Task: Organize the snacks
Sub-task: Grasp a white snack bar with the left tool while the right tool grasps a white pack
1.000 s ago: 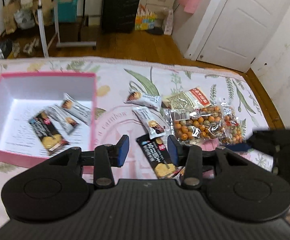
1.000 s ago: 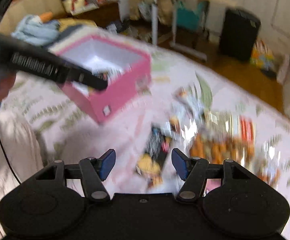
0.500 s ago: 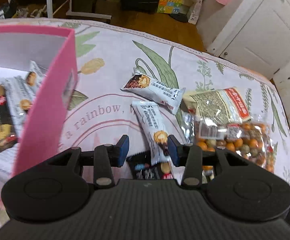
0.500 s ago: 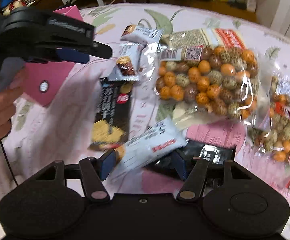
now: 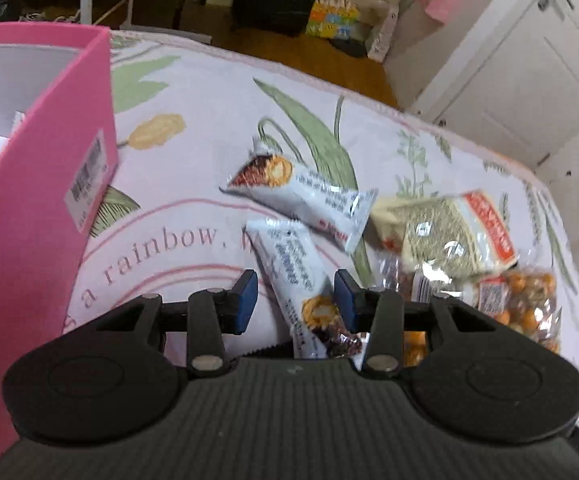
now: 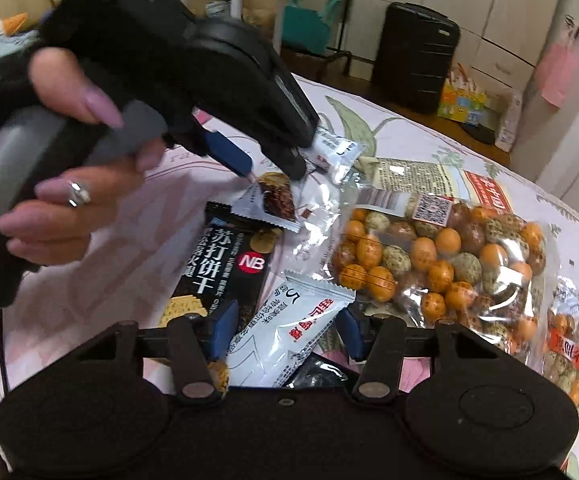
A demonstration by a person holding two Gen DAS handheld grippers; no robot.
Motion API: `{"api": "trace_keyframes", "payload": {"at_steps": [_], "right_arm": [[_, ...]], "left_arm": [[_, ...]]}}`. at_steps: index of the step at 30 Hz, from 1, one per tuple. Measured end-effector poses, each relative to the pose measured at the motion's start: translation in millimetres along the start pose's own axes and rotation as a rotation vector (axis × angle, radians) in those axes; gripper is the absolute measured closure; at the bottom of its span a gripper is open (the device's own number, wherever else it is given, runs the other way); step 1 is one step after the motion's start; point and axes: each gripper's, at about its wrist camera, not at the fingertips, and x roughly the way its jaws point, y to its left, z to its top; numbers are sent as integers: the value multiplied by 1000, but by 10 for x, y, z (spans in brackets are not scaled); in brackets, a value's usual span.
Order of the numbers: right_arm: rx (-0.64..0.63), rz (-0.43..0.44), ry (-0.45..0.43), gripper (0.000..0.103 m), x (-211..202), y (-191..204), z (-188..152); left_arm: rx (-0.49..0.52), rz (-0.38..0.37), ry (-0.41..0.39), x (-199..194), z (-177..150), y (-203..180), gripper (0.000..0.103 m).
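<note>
My left gripper (image 5: 295, 294) spread, straddling white foil snack bar (image 5: 297, 284) on floral cloth (image 5: 193, 92), right of pink cardboard box (image 5: 37, 216). My right gripper (image 6: 287, 322) spread around white sachet (image 6: 293, 332), nearer.

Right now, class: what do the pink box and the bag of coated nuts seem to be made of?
Pink box: likely cardboard, matte; flat stiff wall, stuck-on label.
Bag of coated nuts: clear glossy plastic film; nuts show through, glare on wrinkles.

Pink box (image 5: 29, 216) – white-silver wrappers (image 5: 289, 268); black cracker pack (image 6: 225, 268); leaf-print cloth (image 5: 209, 92).
</note>
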Motion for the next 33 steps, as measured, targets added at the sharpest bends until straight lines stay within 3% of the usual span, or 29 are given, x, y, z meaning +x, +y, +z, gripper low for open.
{"api": "trace_keyframes", "payload": {"at_steps": [4,9,10,12,16,21,33], "right_arm": [[0,-54,21,32,-38,38,-42],[127,-17,90,32,-119,-97,-108],[151,-13,92,33,-140,-97,-118],[156,-7,92,47,-170,-88,-123],[153,-2,44,64,-228,-100,-98],[241,53,48,65,-203,-249,-57],[457,229,120,69,-197,-590,-66]], "left_arm": [[-15,-20,5,57,-68,25,62],[-27,-59,17,64,-81,54,70],[-32,-69,17,60,-82,63,73],[-36,-78,20,41,-77,65,77],[-27,-84,12,-29,-51,62,78],[-14,-98,-1,-161,-22,34,78],[-50,-109,91,-496,-247,36,79]]}}
